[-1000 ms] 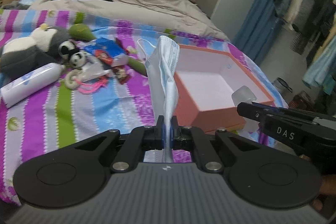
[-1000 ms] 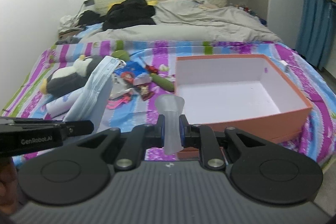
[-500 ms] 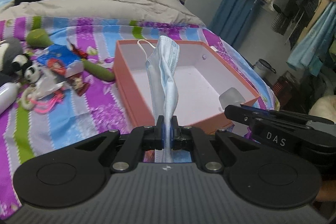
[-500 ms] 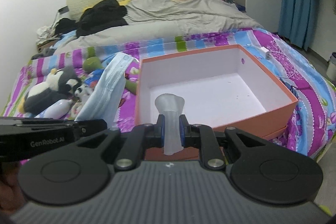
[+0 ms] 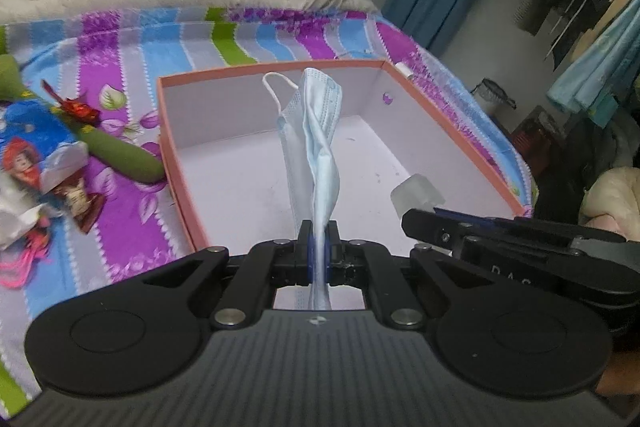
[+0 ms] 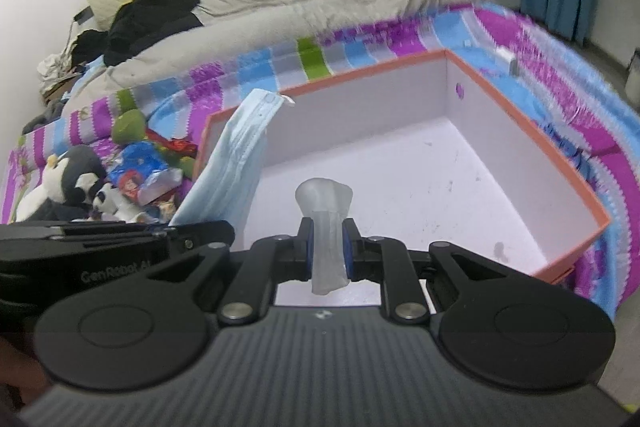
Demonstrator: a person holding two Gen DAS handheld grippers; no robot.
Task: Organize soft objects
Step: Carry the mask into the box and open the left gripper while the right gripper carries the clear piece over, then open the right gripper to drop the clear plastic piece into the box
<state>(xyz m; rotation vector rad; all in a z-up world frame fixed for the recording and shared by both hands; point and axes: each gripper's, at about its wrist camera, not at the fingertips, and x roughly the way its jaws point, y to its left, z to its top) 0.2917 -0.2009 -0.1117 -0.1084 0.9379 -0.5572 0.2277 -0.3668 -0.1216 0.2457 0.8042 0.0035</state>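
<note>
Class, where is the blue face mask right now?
In the left wrist view, the blue face mask is clamped in the left hand-held gripper, hanging over the orange box.

Left gripper [image 5: 319,243]: lower centre of its own view, jaws closed tight on a blue face mask [image 5: 316,147] rising straight up from them. Right gripper [image 6: 328,247]: lower centre of its own view, jaws pinched on a translucent soft piece [image 6: 326,211]. Both level, side by side, pointing forward.
</note>
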